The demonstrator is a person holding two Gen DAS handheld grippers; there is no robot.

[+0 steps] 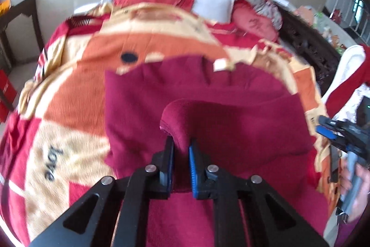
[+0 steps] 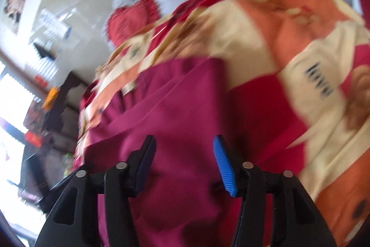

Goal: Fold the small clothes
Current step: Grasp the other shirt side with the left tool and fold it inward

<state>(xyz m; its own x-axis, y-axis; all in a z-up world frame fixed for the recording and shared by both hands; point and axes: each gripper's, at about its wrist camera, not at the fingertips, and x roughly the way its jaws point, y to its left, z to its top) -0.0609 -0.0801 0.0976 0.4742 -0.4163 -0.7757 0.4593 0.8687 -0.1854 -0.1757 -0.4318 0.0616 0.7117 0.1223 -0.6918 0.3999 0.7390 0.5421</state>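
The dark red garment (image 1: 208, 103) lies spread on a patterned blanket (image 1: 76, 89) covering the bed. The left gripper (image 1: 181, 142) pinches a raised fold of its near edge, fingers nearly together with cloth between them. The right gripper (image 2: 183, 145) hangs over the garment (image 2: 166, 112) with fingers wide apart, holding nothing. Blanket shows bare beyond the garment's far and side edges, up to the pillows (image 1: 212, 2).
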